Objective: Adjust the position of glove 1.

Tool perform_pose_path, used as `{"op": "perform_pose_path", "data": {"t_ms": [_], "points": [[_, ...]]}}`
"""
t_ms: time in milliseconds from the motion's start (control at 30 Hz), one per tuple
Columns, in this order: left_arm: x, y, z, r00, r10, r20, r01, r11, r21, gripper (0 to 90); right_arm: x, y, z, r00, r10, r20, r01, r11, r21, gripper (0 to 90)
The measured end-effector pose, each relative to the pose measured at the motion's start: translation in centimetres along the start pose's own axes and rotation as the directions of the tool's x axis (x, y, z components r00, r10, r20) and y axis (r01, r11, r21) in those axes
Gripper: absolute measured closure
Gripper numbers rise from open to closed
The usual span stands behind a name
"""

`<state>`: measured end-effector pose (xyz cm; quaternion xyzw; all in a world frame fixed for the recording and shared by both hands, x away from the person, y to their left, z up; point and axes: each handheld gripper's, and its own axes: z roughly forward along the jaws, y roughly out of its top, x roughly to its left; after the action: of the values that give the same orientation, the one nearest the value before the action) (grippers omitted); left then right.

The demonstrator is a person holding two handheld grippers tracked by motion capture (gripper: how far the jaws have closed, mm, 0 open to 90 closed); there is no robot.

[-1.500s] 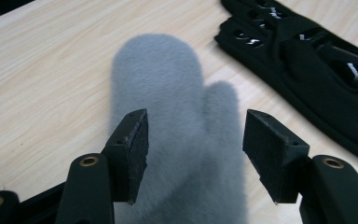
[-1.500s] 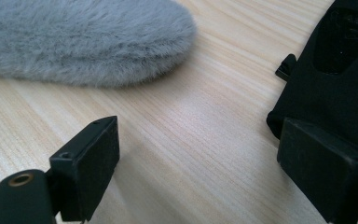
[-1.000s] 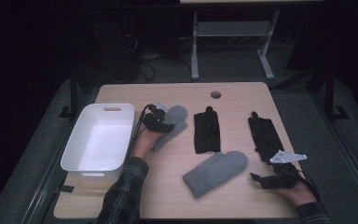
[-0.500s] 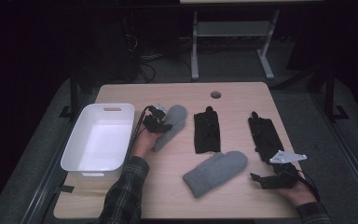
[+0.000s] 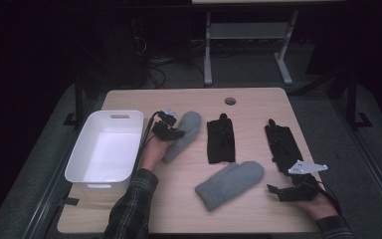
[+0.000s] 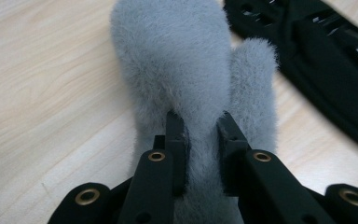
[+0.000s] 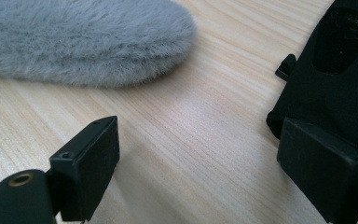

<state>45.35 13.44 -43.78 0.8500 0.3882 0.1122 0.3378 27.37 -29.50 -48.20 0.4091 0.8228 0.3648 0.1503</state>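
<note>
Near the wooden table's [image 5: 129, 209] front right corner, the right gripper [image 5: 284, 192] rests with jaws wide apart, holding nothing. Farther back, beside the white plastic bin [image 5: 79, 167] at the left edge, the left gripper [image 6: 200, 135] has just been closing and pinches a fluffy grey mitten [image 6: 177, 70]; its own view reveals pads sunk into fur.

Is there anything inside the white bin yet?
Nothing shows inside the white bin: its visible floor is bare. Its near wall hides a strip of the floor. The grey mitten is pinched in the left hand-held gripper, lying on the table beside the bin.
</note>
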Motion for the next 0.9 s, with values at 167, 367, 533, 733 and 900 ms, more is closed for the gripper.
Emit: {"op": "perform_pose_path", "data": {"t_ms": [167, 367, 533, 733, 900], "points": [[-0.4, 0.4, -1.0, 0.9995, -0.005, 0.030, 0.006, 1.0000, -0.008, 77.9, 0.0, 0.0, 0.0, 1.0000, -0.001, 0.000, 0.001, 1.000, 0.000, 12.8], [-1.3, 1.0, -2.5, 0.9968, -0.013, 0.078, 0.015, 0.9997, -0.017, 77.9, 0.0, 0.0, 0.0, 1.0000, -0.001, 0.000, 0.001, 1.000, 0.000, 12.8], [-2.0, 1.4, -3.4, 0.9925, -0.019, 0.121, 0.022, 0.9996, -0.018, 78.0, 0.0, 0.0, 0.0, 1.0000, -0.002, 0.001, 0.002, 1.000, 0.000, 12.9], [-3.6, 1.7, -4.5, 0.9845, 0.000, 0.176, 0.000, 1.0000, -0.001, 78.0, 0.0, 0.0, 0.0, 1.0000, 0.000, 0.001, 0.000, 1.000, -0.001, 13.0], [-4.5, 1.8, -5.0, 0.9794, 0.019, 0.201, -0.018, 0.9998, -0.004, 78.1, 0.0, 0.0, 0.0, 1.0000, 0.003, 0.000, -0.003, 1.000, -0.003, 13.1]]}}
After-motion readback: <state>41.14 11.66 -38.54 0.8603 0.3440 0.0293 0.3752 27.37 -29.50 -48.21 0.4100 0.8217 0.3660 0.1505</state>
